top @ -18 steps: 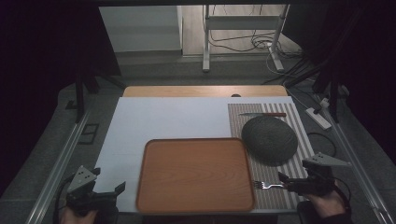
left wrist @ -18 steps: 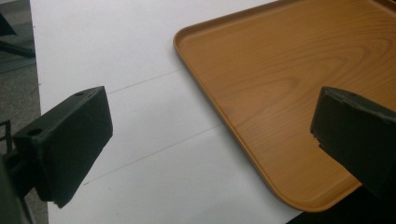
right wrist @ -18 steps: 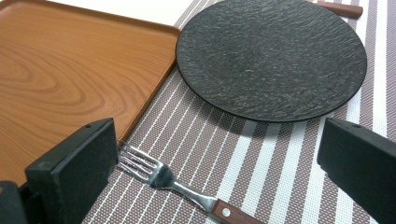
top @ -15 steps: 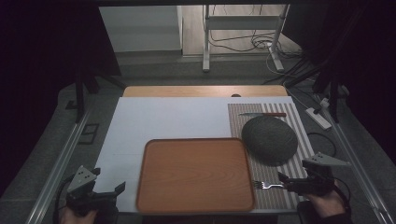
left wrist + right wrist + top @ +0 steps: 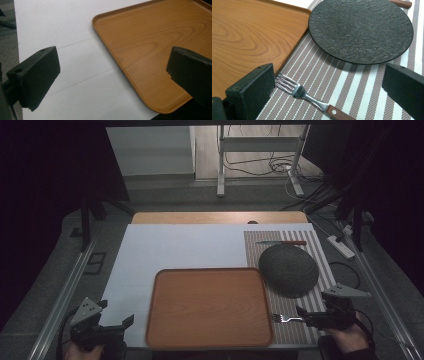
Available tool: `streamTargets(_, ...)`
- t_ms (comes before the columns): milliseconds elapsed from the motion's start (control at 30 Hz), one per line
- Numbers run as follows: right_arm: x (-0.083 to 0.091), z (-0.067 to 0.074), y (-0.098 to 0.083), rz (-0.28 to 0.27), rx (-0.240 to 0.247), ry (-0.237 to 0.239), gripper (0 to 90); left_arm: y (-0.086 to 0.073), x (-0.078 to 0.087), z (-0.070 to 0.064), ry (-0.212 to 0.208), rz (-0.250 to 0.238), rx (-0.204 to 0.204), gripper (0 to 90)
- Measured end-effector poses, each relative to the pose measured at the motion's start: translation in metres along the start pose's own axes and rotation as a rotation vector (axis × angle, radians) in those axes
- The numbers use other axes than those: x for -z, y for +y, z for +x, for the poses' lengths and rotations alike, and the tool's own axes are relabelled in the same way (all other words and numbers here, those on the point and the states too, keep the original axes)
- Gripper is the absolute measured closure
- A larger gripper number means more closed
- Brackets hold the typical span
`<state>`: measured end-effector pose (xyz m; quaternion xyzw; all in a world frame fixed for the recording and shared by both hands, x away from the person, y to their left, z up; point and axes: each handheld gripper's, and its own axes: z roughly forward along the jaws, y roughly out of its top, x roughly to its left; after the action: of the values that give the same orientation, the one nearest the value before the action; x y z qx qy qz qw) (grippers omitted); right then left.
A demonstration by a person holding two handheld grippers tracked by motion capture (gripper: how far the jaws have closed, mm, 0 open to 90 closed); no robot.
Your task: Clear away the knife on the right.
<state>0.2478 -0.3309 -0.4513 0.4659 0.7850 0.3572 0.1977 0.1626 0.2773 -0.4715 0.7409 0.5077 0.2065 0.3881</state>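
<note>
the right tool (image 5: pixel 306 316) sits at the near right corner of the surface (image 5: pixel 185 245), its blocky black jaws spread wide and empty, held by a hand (image 5: pixel 345 340). in the right gripper view the jaws straddle a fork (image 5: pixel 312 98) lying flat on the striped mat (image 5: pixel 352 92): bright metal tines, a wooden handle with a rivet, tines pointing toward the tray. the mat is a woven mesh of brown and pale stripes.

just beyond the fork rests a round plate (image 5: pixel 361 30), dark and matte with a rough, stone-like skin. past it, at the mat's far end, lies a knife (image 5: pixel 281 242) with a reddish wooden handle.

the left tool (image 5: pixel 116 327) is at the near left corner, jaws also parted with nothing between them, over the white sheet covering the surface. in the left gripper view its jaws frame the near corner of the tray (image 5: pixel 155 50), a rounded rectangle of orange-brown wood grain with a low raised rim, bare inside.

against the frames from half a second before, nothing has shifted: both tools, fork, plate, knife and tray sit in the same places.
</note>
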Motion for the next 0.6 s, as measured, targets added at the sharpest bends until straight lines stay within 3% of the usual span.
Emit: streamTargets(600,-0.0041,0.0,0.0041,0.016,0.03,0.03,0.0,0.0005,-0.0015,0.0009,-0.016,0.013,-0.004,0.0)
